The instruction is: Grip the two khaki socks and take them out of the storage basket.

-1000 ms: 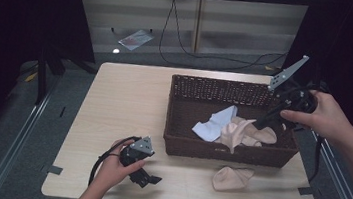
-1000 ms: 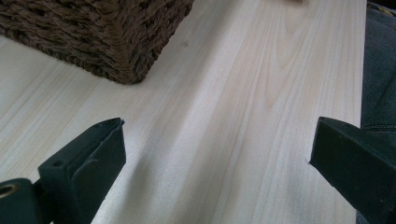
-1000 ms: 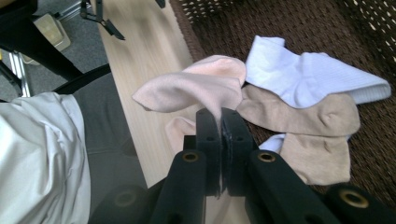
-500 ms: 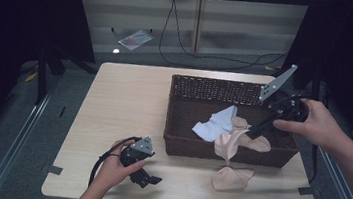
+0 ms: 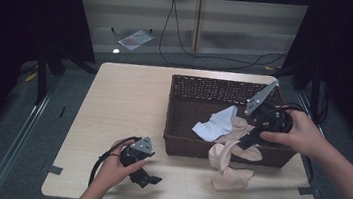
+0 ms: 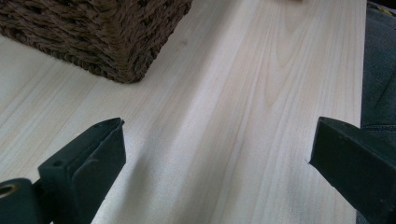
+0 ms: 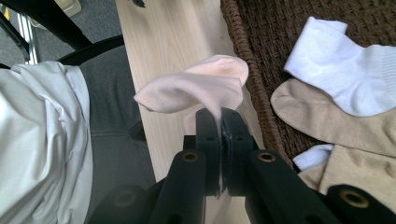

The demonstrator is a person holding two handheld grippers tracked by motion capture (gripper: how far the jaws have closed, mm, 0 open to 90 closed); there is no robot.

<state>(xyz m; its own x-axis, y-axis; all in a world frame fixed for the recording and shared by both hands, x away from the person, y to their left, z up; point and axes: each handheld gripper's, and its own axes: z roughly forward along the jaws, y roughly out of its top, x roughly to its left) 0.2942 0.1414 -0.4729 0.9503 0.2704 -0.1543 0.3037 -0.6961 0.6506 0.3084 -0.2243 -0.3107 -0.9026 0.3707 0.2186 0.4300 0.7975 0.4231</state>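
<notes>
Peach-pink sock (image 7: 196, 88) is pinched right at its edge between the right gripper (image 7: 219, 122) fingers, which are pressed together on the fabric, so it droops off them at the front rim of the wicker basket (image 5: 226, 87), right of centre in the high view. My guess is it's being carried between the basket and the counter (image 5: 129, 99), where another peach sock (image 5: 232, 177) already lies just in front of the basket wall. Inside the basket there's 1 white sock (image 7: 345, 70) lying over a tan sock (image 7: 327, 116). Left gripper (image 5: 148, 179) sits idle at the lower left, fingers spread wide with nothing between them, probably just parked out of the way.
</notes>
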